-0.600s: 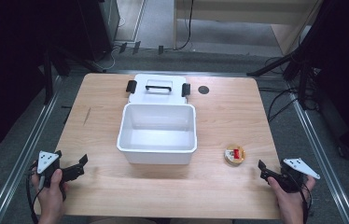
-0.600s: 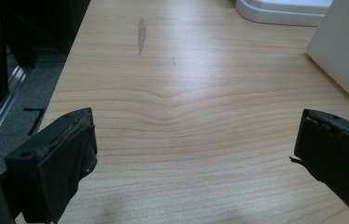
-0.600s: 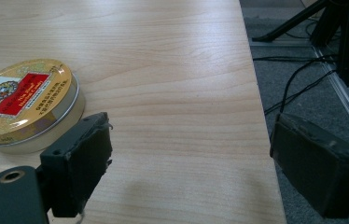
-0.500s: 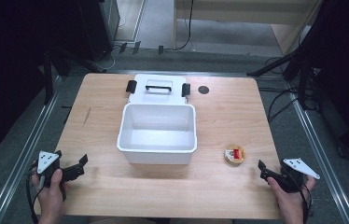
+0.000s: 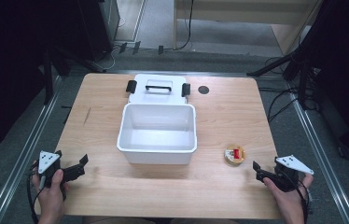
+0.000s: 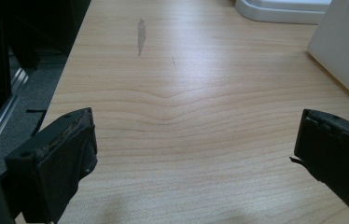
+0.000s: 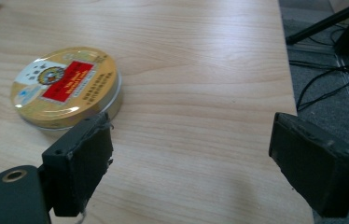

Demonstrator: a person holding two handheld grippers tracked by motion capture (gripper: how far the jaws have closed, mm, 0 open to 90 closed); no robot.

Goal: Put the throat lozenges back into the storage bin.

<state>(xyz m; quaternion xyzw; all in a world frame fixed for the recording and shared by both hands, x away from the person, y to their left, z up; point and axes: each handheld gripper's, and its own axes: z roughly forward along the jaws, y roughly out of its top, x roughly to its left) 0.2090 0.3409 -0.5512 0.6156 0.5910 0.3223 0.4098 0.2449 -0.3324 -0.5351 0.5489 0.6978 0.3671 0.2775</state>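
A small round gold tin (image 5: 234, 154) with a red label lies flat on the wooden table (image 5: 228, 112), right of the white box. In the right gripper view the tin (image 7: 65, 87) sits just beyond the left jaw, outside the gap. My right gripper (image 5: 258, 170) rests near the table's front right corner, open with nothing between its jaws (image 7: 191, 163). My left gripper (image 5: 80, 164) rests near the front left corner, also open over bare wood (image 6: 196, 154).
An open white plastic box (image 5: 157, 134) stands mid-table, its lid (image 5: 157, 89) with black latches lying flat behind it. A dark round hole (image 5: 203, 89) marks the tabletop at the back right. Cables and stands lie on the floor around the table.
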